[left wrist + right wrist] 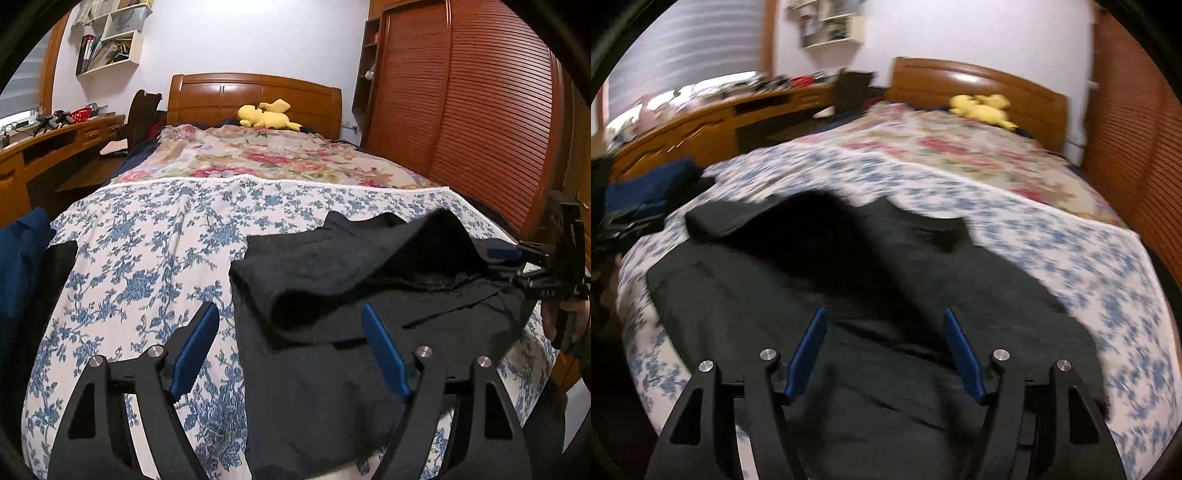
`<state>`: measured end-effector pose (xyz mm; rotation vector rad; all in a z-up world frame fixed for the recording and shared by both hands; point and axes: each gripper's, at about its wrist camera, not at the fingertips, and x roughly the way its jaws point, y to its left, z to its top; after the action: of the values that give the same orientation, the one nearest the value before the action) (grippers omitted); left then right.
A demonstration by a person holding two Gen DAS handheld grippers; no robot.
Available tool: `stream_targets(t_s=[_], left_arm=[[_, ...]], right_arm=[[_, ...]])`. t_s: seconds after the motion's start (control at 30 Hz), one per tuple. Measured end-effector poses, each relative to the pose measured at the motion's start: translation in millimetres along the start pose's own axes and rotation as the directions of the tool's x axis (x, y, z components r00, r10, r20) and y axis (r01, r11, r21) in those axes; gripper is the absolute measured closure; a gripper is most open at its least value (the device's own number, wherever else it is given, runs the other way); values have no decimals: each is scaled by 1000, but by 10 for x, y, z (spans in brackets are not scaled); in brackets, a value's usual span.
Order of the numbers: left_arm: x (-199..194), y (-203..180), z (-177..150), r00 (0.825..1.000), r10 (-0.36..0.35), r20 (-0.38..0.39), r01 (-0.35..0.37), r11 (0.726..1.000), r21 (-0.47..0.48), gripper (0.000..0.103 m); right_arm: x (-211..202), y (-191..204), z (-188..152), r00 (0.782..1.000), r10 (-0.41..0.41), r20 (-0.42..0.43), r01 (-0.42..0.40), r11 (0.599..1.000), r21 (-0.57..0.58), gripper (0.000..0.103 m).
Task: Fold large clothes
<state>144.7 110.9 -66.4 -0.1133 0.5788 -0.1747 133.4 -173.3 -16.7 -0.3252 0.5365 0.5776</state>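
A large black garment [332, 295] lies partly folded on the blue-flowered bedspread [147, 240], with one part turned over on top. It also shows in the right wrist view [849, 277], blurred. My left gripper [290, 314] is open and empty above the garment's left edge. My right gripper [884, 317] is open and empty over the garment's near half. The right gripper also shows in the left wrist view [517, 254] at the garment's right edge.
A pink floral blanket [266, 155] and a yellow plush toy [267, 114] lie further up the bed, before the wooden headboard [255, 92]. A wooden wardrobe [461, 103] stands on the right, a desk [55, 144] on the left. Blue cloth [22, 254] lies at the bed's left.
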Motion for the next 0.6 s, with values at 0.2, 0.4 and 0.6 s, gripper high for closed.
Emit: stream_targets(t_s=[0.2, 0.4, 0.6], left_arm=[[-15, -10, -27, 1000, -7, -2, 7, 1000, 6, 23], [-8, -25, -21, 1000, -21, 0, 21, 1000, 13, 23], [16, -45, -7, 1000, -31, -1, 31, 999, 13, 23]], right_arm=[[307, 342, 68, 991, 49, -128, -64, 992, -113, 35], [682, 197, 283, 969, -69, -237, 28, 985, -173, 50], [935, 32, 662, 965, -189, -180, 151, 967, -205, 88]])
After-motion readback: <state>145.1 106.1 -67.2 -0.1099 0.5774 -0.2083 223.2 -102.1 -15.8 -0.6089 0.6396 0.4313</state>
